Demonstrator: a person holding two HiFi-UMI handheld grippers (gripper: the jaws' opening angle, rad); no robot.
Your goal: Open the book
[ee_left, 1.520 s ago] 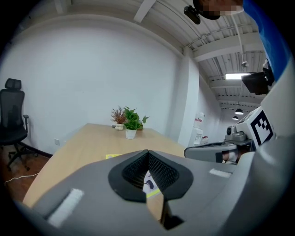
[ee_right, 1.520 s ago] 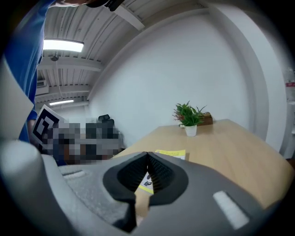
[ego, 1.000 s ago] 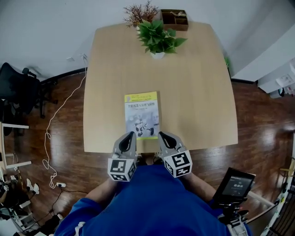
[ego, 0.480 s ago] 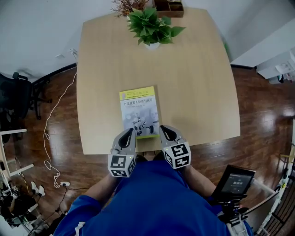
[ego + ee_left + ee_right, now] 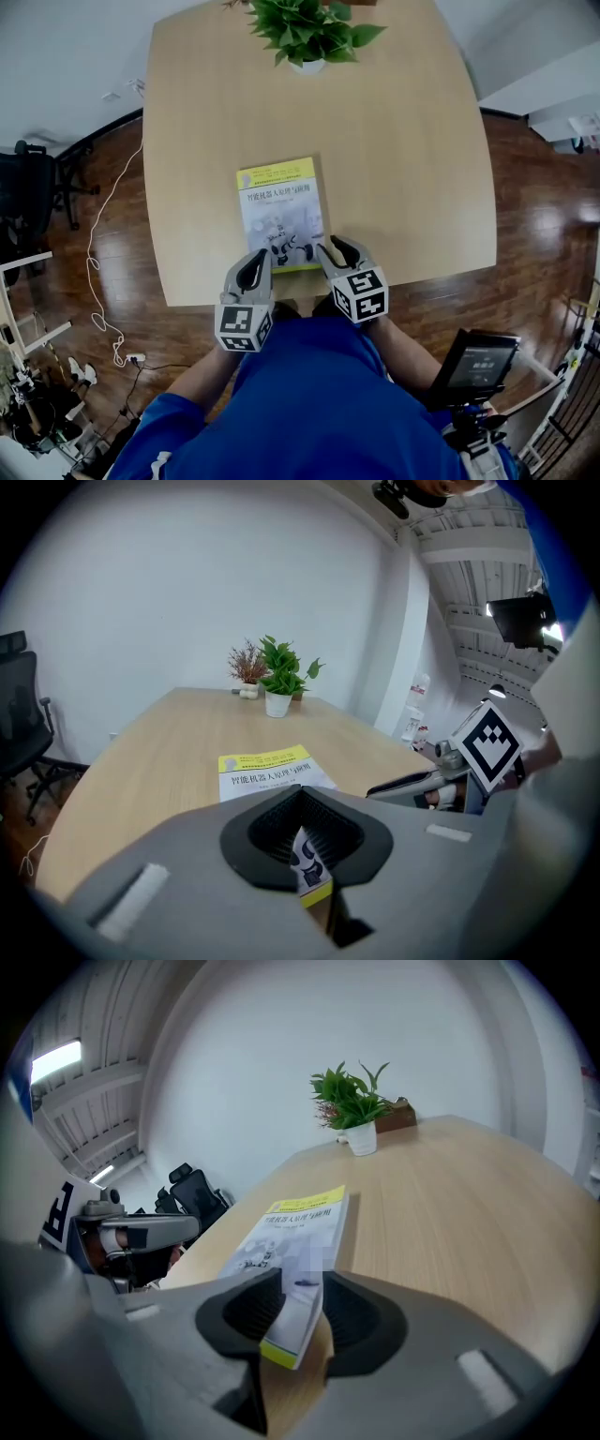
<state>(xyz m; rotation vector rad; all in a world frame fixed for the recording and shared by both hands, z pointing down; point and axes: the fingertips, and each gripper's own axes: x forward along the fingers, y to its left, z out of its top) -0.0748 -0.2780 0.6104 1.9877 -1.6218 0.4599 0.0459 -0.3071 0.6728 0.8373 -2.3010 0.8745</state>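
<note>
Soft, even indoor light covers the pale counter [image 5: 403,187], leaving only faint shadows. The dark floor [image 5: 539,272] at the right carries pale patches of glare. The head view bows at its edges. Both gripper views are strongly fisheye and ringed in black. Up close, the left gripper [image 5: 300,794] and right gripper [image 5: 302,1279] look soft and out of focus. A ceiling lamp [image 5: 54,1058] glows bright.

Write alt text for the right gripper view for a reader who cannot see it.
The right gripper's fingers, which have just been opening, stand apart with the near corner of a closed yellow-and-white book showing between them, on a light wooden table. A potted green plant stands at the table's far end, and the left gripper shows at the left edge.
</note>
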